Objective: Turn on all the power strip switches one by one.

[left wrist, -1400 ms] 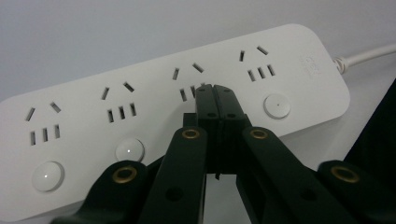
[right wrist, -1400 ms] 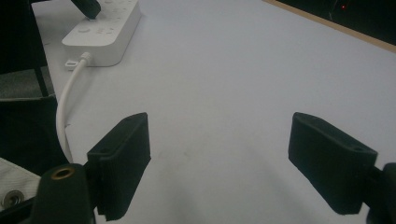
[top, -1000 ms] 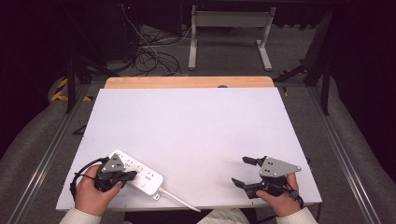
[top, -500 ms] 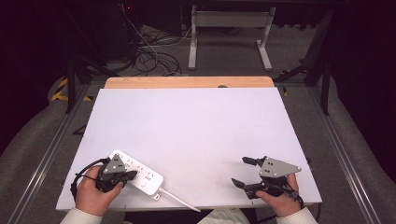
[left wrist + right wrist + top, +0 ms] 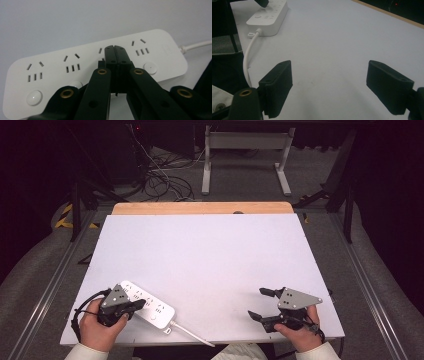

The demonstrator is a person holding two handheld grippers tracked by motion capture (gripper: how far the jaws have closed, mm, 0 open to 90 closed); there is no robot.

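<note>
A white power strip (image 5: 150,305) lies flat near the front left corner of the white table (image 5: 210,255), its cable (image 5: 192,335) running off the front edge. My left gripper (image 5: 141,303) is shut with nothing between its jaws, and its tip hovers over the middle of the power strip (image 5: 100,63). In the left gripper view the left gripper (image 5: 115,51) has its two pads pressed together above the sockets; whether they touch the strip I cannot tell. My right gripper (image 5: 261,304) rests open near the front right corner. The right gripper (image 5: 329,86) has only bare table between its jaws.
A wooden strip (image 5: 202,208) borders the table's far edge. Beyond it stand a metal frame (image 5: 245,155) and a tangle of cables (image 5: 160,180) on the floor. In the right gripper view the power strip (image 5: 268,16) and its cable (image 5: 248,60) lie at the upper left.
</note>
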